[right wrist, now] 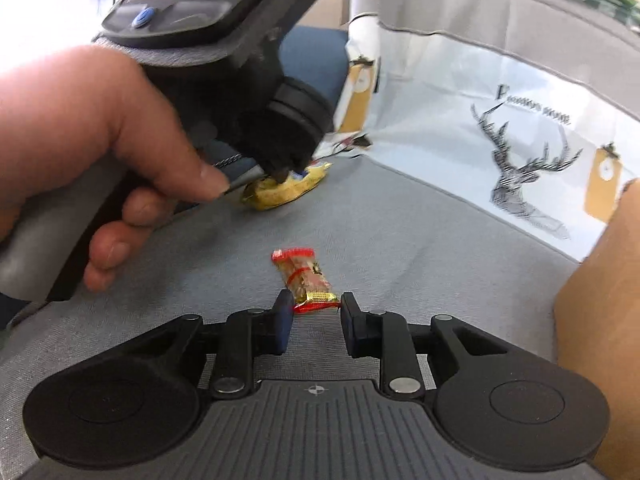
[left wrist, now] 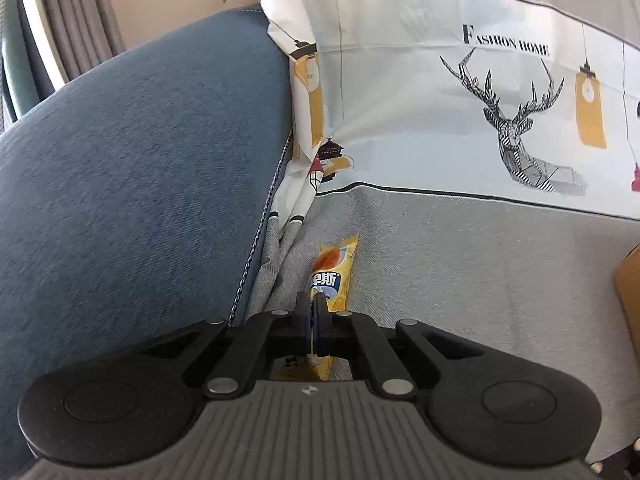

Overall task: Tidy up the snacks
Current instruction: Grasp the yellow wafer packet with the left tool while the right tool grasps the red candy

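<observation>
In the left wrist view my left gripper (left wrist: pixel 312 308) is shut on a yellow snack packet (left wrist: pixel 335 264) that lies on the grey cloth beside the blue sofa arm. The right wrist view shows the same left gripper (right wrist: pixel 283 174), held in a person's hand (right wrist: pixel 100 140), pinching the crumpled yellow packet (right wrist: pixel 280 194). Nearer the camera lies a red and gold snack packet (right wrist: pixel 302 274). Its near end sits between the tips of my right gripper (right wrist: pixel 316 306), and both pads touch it.
A grey cloth (left wrist: pixel 480 272) with a deer print covers the seat and backrest. The blue sofa arm (left wrist: pixel 140 160) rises on the left. A brown cardboard box (right wrist: pixel 600 300) stands at the right, and its corner (left wrist: pixel 630 292) also shows in the left wrist view.
</observation>
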`<state>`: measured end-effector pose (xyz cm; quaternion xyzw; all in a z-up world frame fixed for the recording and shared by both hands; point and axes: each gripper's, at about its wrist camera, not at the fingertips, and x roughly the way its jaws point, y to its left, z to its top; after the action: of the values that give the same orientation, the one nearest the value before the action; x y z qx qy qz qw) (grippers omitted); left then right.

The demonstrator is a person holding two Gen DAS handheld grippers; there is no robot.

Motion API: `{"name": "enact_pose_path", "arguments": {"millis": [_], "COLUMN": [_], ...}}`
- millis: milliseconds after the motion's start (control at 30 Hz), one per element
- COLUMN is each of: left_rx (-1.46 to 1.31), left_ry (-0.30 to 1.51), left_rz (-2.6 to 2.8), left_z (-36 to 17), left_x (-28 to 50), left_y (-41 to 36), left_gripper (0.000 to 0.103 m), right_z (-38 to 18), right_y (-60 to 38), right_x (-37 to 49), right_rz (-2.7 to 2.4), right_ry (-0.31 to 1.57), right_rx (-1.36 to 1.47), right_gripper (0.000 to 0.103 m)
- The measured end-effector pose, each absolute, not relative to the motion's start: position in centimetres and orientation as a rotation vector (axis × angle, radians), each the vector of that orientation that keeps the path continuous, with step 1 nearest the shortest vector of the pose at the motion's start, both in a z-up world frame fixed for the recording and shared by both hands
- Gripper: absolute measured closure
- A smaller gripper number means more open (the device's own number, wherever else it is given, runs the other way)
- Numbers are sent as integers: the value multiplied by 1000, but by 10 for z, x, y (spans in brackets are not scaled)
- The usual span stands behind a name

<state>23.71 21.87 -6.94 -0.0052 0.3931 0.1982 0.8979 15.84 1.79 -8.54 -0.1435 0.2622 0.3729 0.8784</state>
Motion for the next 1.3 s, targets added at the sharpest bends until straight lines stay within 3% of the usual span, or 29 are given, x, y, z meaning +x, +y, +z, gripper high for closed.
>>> {"name": "enact_pose_path", "arguments": {"millis": [400, 733, 767, 800, 867, 1000, 1300], "left_rx": [-244, -558, -571, -588, -624, -587, -514], "left_ry": [825, 996, 1002, 1007, 1007, 1006, 1081], "left_rz": [284, 184, 189, 188, 185, 202, 200], "left_z": [-33, -46, -47, -49, -51, -49, -61], "left_x": [172, 123, 124, 125, 126, 132, 146], "left_y": [209, 208, 210, 213, 215, 214, 204], "left_gripper": [103, 103, 101, 90, 80, 68, 63], "right_z": [-50, -57, -59, -59, -60, -67, -72], "right_y": [-7, -37, -36, -35, -32, -32, -17], "right_x": [129, 71, 71, 71, 73, 70, 73], "right_rz": [735, 789, 787, 790, 808, 822, 856], "right_ry": [717, 824, 831, 843, 837, 807, 795], "right_rx": [-265, -255, -248, -240, -239, -267, -289], "right_gripper": [77, 75, 75, 75, 71, 63, 62]}}
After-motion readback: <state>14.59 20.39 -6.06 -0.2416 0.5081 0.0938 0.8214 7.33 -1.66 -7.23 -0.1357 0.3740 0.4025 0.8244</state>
